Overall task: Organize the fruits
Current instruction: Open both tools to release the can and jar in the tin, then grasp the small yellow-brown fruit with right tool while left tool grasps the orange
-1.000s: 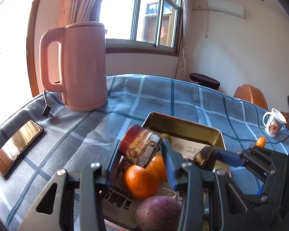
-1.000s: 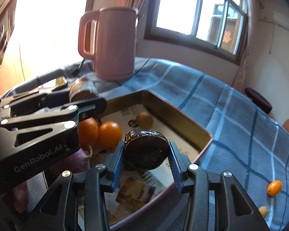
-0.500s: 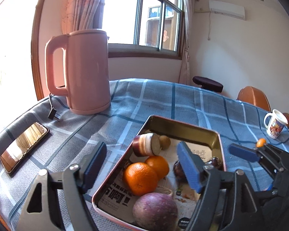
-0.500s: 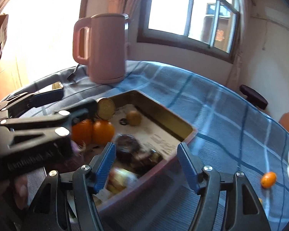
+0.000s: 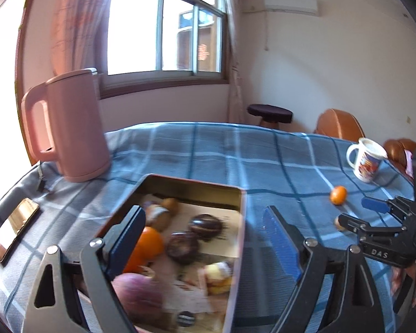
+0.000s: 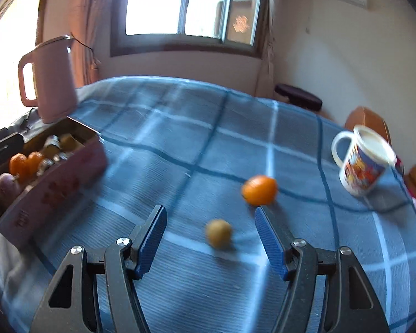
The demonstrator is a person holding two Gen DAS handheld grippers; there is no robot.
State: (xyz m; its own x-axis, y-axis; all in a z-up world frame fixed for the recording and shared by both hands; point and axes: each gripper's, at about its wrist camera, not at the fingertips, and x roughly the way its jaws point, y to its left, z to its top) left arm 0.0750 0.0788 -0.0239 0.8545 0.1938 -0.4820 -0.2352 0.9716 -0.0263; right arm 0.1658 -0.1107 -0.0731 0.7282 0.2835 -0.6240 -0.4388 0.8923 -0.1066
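Between the wide-open fingers of the right gripper (image 6: 209,229), a small yellow fruit (image 6: 218,233) sits on the blue checked desk (image 6: 180,144), and nothing is held. Just past the gripper's right finger lies a small orange fruit (image 6: 260,189), close to the yellow one but not touching it. Farther off to the right stands a white mug (image 6: 360,163) with a bright picture on it. Far to the left of this gripper is the metal tin (image 6: 55,186), with a pink kettle (image 6: 48,83) behind it. Over the tin hangs the left gripper (image 5: 205,238), spread wide and holding nothing. Below its fingers the tin holds an orange (image 5: 149,242), two dark round fruits (image 5: 205,223), a purple fruit (image 5: 137,295) near the left finger, and more blurry pieces I cannot make out. Left of that gripper, a phone (image 5: 14,229) lies flat on the desk.
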